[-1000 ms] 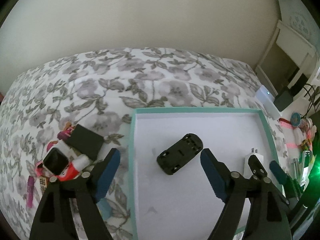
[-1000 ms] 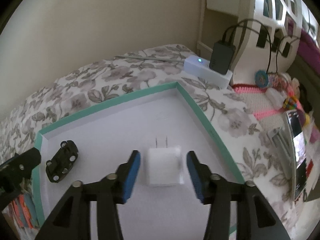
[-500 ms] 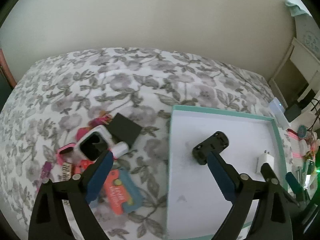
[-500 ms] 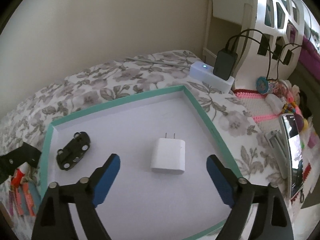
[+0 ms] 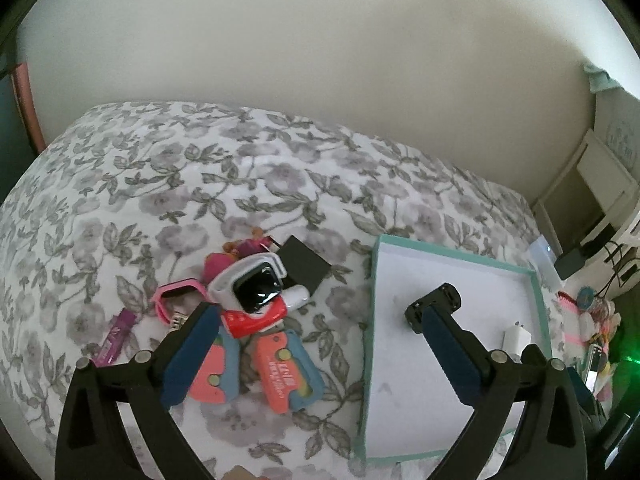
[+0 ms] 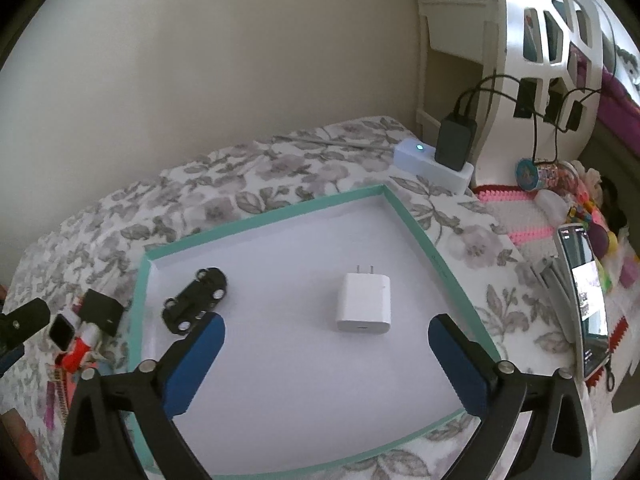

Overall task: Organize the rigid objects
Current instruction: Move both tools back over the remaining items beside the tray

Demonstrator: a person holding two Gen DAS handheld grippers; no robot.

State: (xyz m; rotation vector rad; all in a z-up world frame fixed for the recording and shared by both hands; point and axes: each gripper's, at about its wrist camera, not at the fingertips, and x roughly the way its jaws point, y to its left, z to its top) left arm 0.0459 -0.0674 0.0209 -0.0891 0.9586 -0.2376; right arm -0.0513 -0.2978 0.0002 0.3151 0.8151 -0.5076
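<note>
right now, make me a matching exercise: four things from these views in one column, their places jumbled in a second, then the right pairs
Things:
1. toy car
2. charger
3. watch
4. phone

Places:
A. on the bedspread, in the pile left of the tray
B. in the tray, near its left wall
C. outside the tray, off to its right
D. in the tray, near the middle

Pairs: 1-B, 2-D, 3-A, 4-C

The tray has a teal rim; both grippers, left and right, are open and hold nothing.
</note>
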